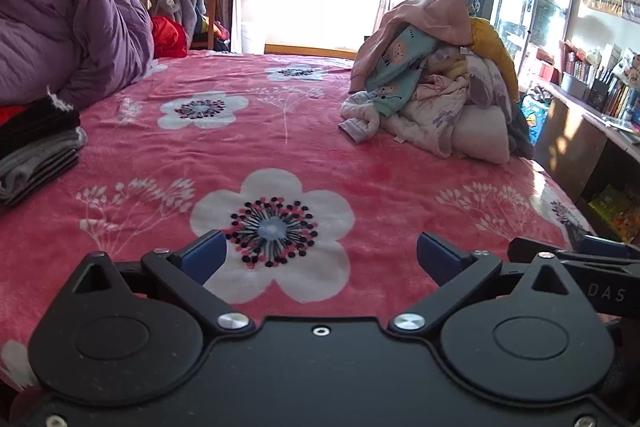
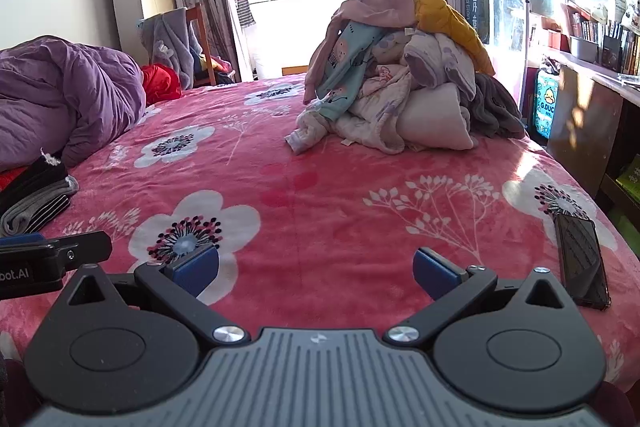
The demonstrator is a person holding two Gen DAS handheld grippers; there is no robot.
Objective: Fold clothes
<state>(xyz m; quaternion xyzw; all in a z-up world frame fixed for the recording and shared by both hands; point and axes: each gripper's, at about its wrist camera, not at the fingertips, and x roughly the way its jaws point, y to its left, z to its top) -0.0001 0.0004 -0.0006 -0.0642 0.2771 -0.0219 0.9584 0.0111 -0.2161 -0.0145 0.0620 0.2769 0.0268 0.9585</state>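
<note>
- Both grippers sit low at the near edge of the bed (image 1: 360,155), side by side, pointing across the pink floral bedspread toward the window.
- left gripper (image 1: 320,259): jaws spread wide, nothing between the blue pads, only the bedspread's big white flower under them.
- right gripper (image 2: 316,271): jaws also wide apart, empty, bare bedspread between the pads.
- Task's thing: unfolded clothes pile (image 2: 404,67) on the far right part of the bed, near the window-side edge, well apart from both grippers.
- Key relation: pile lies ahead and to the right of both sets of jaws. In the right wrist view it is only slightly right of centre; in the left wrist view it is clearly off to the right. So the right gripper looks nearer and better lined up.
- Pile has no clear long axis, a rough heap, wider than tall, pink garment on top, yellow one at the right, teal printed piece hanging down the front.
- Nearest loose bit: a pale sleeve or cuff (image 2: 304,137) trailing out at the pile's lower left, pointing toward the grippers' side; judged the easiest first grab.
- Folded dark stack (image 1: 36,147) at the far left edge, beside the purple duvet (image 1: 68,31), looks already done.
- Phone (image 2: 582,263) lies on the bedspread just right of the right gripper, long axis running away from the camera; keep clear of it.
- No garment is laid out for folding yet.
</note>
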